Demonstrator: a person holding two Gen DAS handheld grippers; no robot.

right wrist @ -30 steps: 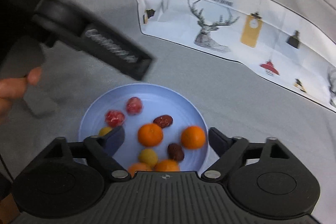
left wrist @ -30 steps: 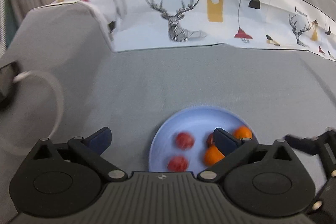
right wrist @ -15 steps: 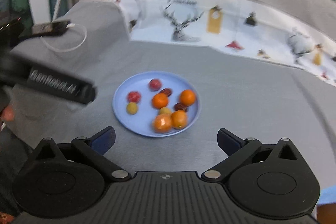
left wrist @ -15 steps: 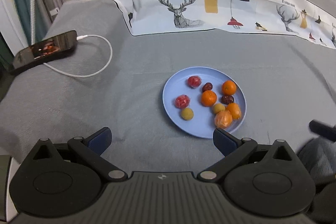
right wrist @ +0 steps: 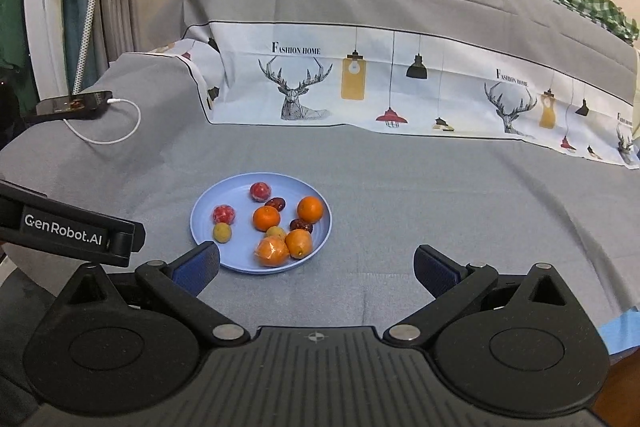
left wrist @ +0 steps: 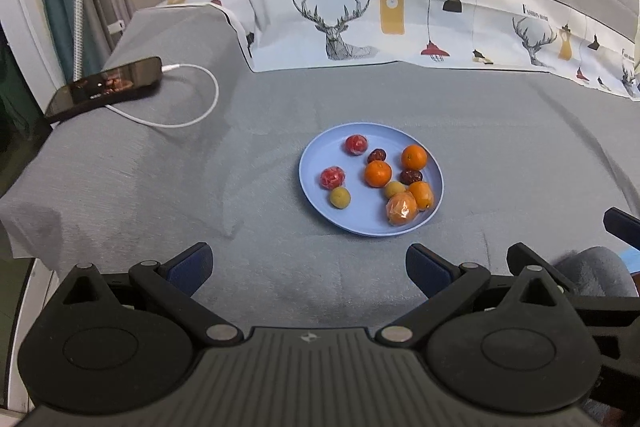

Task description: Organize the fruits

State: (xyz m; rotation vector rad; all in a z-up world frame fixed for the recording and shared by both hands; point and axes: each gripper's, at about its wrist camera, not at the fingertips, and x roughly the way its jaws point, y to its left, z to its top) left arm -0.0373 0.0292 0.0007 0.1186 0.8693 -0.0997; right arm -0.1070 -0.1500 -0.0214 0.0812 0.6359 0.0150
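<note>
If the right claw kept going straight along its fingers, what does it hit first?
Probably bare grey cloth, just right of the blue plate. The right claw is open and empty, with nothing between it and the cloth. Depth is hard to judge, so the plate's near rim could be clipped.

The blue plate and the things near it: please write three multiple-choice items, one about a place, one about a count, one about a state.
1. Where does the phone lie from the blue plate, in the left wrist view?
A. far left
B. on the plate
C. near right

2. How many dark red dates are on the plate?
A. none
B. two
C. five

3. The right tongs are:
A. open, empty
B. shut on an orange
C. shut on the phone

A: phone at left bed edge. B: two dark ones show. A: fingers stand apart.
</note>
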